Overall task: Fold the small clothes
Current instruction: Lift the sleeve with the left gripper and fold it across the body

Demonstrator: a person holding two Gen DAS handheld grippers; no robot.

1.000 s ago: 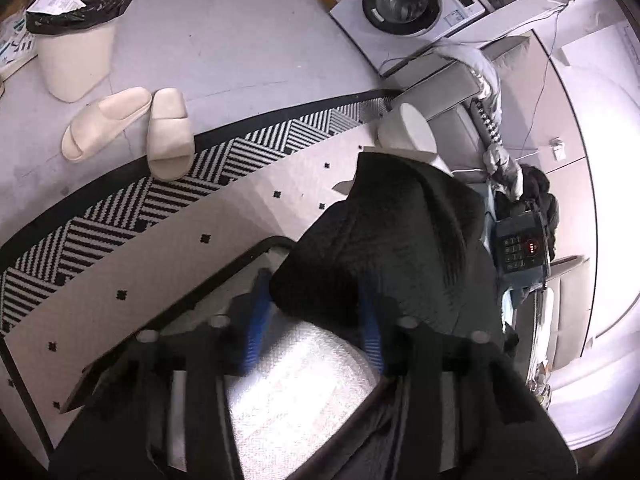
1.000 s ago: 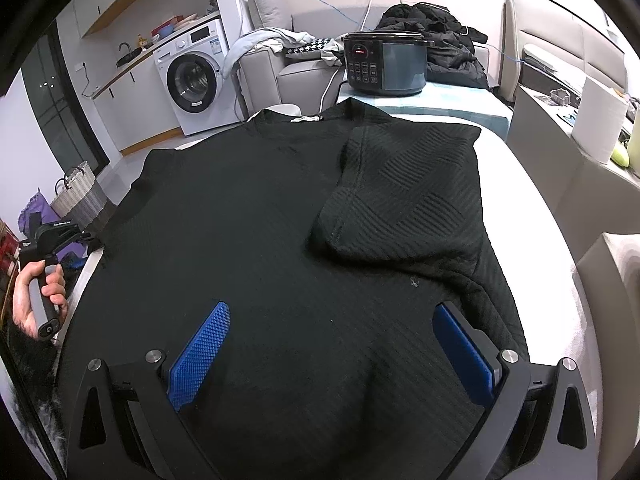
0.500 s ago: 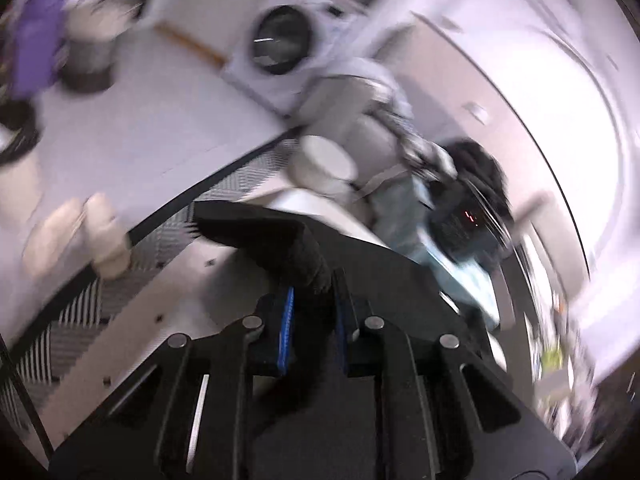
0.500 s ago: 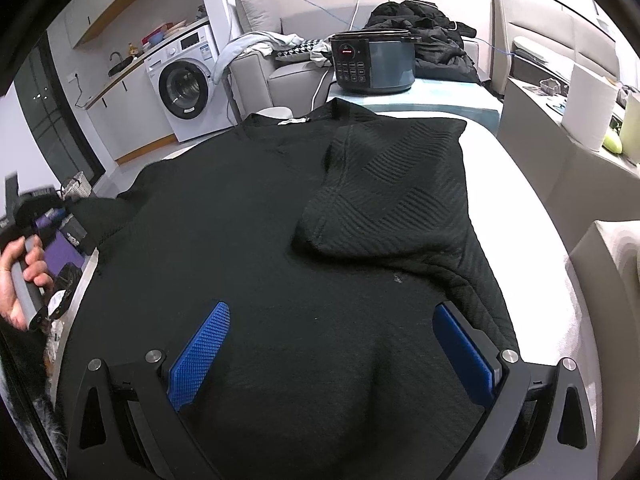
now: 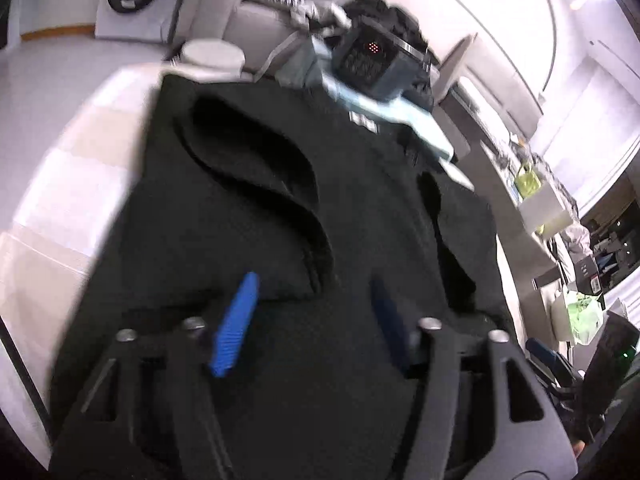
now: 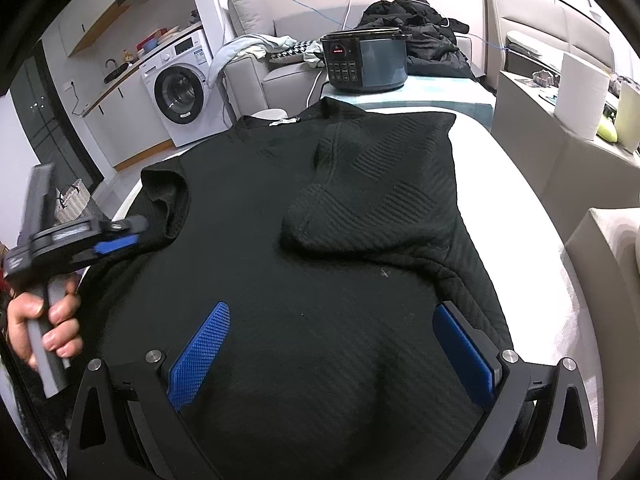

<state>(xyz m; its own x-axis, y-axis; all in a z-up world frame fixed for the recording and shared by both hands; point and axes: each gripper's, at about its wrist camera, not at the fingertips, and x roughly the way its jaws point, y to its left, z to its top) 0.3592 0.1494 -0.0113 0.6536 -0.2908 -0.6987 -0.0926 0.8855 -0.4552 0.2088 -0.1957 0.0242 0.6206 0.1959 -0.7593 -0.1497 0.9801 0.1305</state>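
Note:
A black textured shirt [image 6: 320,280] lies spread on the white table [image 6: 520,208]. Its right sleeve [image 6: 380,192] is folded across the chest. The left sleeve [image 5: 260,184] now lies folded in on the body too. My left gripper [image 5: 312,304] hovers over that sleeve's cuff with its jaws opening; the cuff end sits loosely between the fingertips and the pads do not press it. From the right wrist view, the left gripper [image 6: 136,236] is at the shirt's left edge, held by a hand [image 6: 44,320]. My right gripper [image 6: 332,340] stands open over the lower hem.
A dark electric cooker [image 6: 364,64] stands on a pale blue cloth at the table's far end. Behind it are a grey sofa with a black jacket pile [image 6: 412,28] and a washing machine [image 6: 180,92]. A paper roll [image 6: 580,96] stands on a counter to the right.
The left gripper, shut on the left sleeve, swung it up from the table's side onto the shirt body, rolled, and its jaws have parted. The right gripper has stayed put.

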